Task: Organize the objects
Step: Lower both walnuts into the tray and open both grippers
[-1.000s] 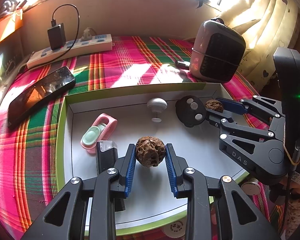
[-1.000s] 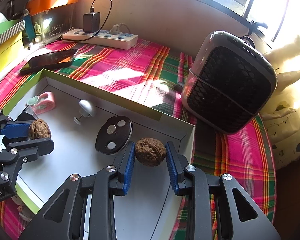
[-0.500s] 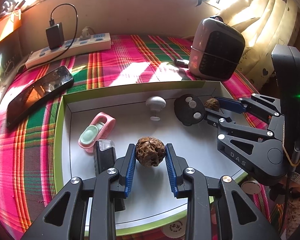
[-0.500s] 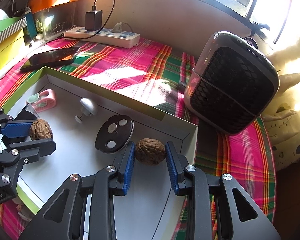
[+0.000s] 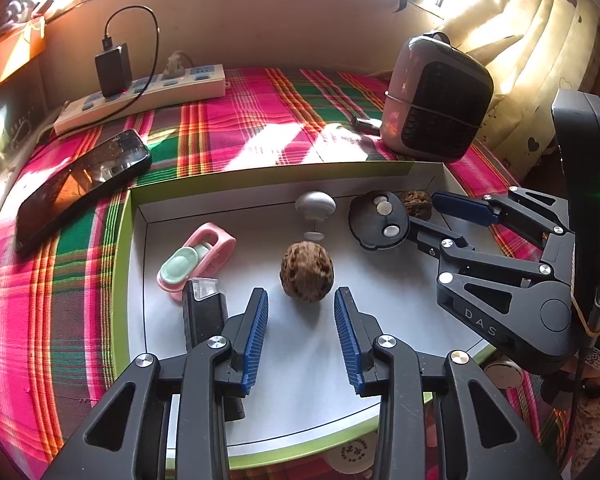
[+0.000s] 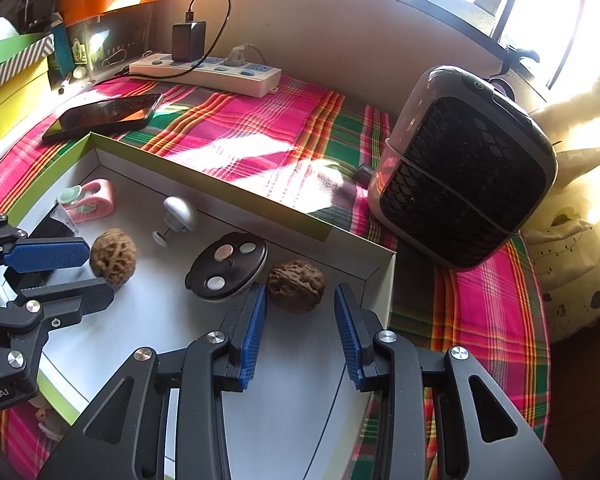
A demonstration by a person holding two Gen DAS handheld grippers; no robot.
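A shallow white box with a green rim [image 5: 129,240] [image 6: 228,188] lies on the plaid cloth. One walnut [image 5: 307,271] [image 6: 113,258] rests on the box floor just ahead of my open left gripper [image 5: 301,300] [image 6: 56,270], free of the pads. A second walnut [image 6: 296,286] [image 5: 416,202] rests in the box's far right corner, just ahead of my open right gripper [image 6: 300,300] [image 5: 440,220]. Also in the box are a black round disc with silver buttons [image 5: 378,224] [image 6: 228,266], a grey knob [image 5: 315,206] [image 6: 178,212], a pink and green clip [image 5: 196,260] [image 6: 88,198] and a black lighter-like item [image 5: 204,312].
A black phone [image 5: 80,184] [image 6: 104,114] and a white power strip with a charger [image 5: 140,92] [image 6: 208,70] lie on the cloth behind the box. A small heater [image 5: 436,98] [image 6: 460,188] stands at the back right. Boxes [image 6: 16,72] stack at far left.
Both grippers have opened and drawn back a little. Each walnut was let go and now rests on the box floor ahead of the pads.
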